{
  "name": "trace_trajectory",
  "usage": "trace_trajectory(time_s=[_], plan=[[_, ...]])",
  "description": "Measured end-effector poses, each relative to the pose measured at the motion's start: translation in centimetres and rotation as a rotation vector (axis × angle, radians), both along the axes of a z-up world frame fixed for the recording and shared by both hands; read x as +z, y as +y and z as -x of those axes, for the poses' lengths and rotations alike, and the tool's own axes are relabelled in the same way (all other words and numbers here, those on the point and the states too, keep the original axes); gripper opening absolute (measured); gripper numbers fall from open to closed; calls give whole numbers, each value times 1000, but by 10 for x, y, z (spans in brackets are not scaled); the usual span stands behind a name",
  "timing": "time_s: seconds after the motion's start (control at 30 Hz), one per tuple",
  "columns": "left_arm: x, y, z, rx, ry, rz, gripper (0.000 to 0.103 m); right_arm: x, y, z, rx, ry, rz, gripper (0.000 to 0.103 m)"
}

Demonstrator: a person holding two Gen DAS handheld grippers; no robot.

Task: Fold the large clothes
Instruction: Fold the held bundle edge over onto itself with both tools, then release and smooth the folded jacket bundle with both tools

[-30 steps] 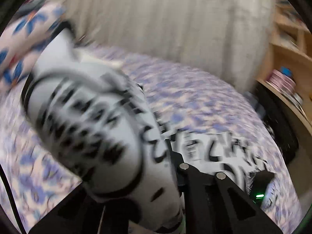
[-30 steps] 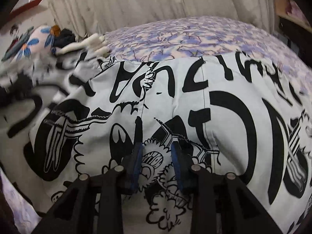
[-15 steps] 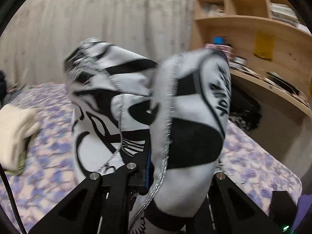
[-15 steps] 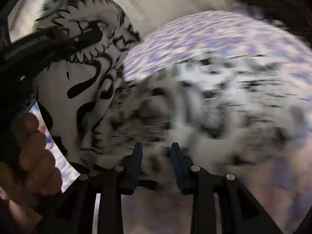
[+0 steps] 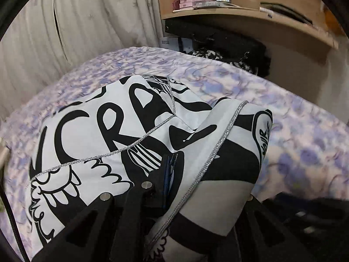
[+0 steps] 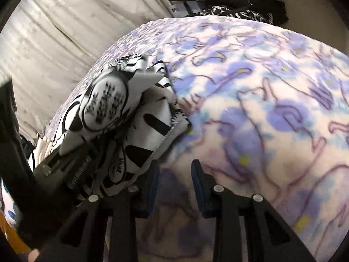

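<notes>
Carrying the fold across now: your left gripper (image 5: 172, 174) is clamped on a bunched edge of the black-and-white printed garment (image 5: 104, 135), and the cloth drapes from it down onto the bed (image 5: 294, 135). The rest of the garment lies spread on the purple flowered blanket, silver-stitched seam (image 5: 122, 150) running across the print. Your right gripper (image 6: 174, 185) hangs just above the blanket with its jaws parted and nothing between them; the blue pads (image 6: 196, 179) frame bare bedding. From that side the garment (image 6: 130, 113) sits just to the left of it, crumpled where your left gripper (image 6: 72, 166) has it.

Judging by this, you're mid-fold, one layer being laid over another. The next move calls for setting that held edge down square on the layer beneath, then letting go and bringing the free right gripper in to catch a loose corner or smooth the crease.

Hard to read: cloth covers the left gripper's right finger entirely, so you can't see how deep the pinch goes. The garment's near edge is cut off at the bottom of the left view, and you can't tell which part of it, sleeve or hem, is in hand. The right view is smeared with motion blur. Dark clutter under the wooden shelf (image 5: 240, 13) stays unclear.
</notes>
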State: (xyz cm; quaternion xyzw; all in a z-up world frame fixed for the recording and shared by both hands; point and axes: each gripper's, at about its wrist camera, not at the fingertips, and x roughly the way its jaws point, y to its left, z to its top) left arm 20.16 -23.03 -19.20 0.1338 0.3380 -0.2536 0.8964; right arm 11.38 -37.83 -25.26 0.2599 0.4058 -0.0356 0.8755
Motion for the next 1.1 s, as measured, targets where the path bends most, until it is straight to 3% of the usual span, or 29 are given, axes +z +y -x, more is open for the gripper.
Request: trace_trajectory(time_s=[0.17,0.33,0.4,0.47,0.53,0.67,0.83,0.97,1.1], plan=[[-1,-3,-5,75,23,-7,14,5,2,10,16,-6,9,30],[5,0,-7,56,71,-3,18,21,-3,4,7,1,15,30],[13,9,-8,54,138,18,27,30,-7,2,5,10,15,31],[22,19,-11,73,221,45,59,43,-13,-3,2,23,6,35],[30,27,-12,94,283,46,77,58,-17,-8,3,27,-7,42],[48,39,-4,78,362,35,78,89,-16,-18,27,23,2,44],[85,77,8,77,451,128,84,111,-6,-57,141,58,-12,44],[105,113,3,155,386,129,85,102,2,-90,230,90,-17,44],[82,147,-25,261,414,81,85,65,3,-121,302,200,-40,45]])
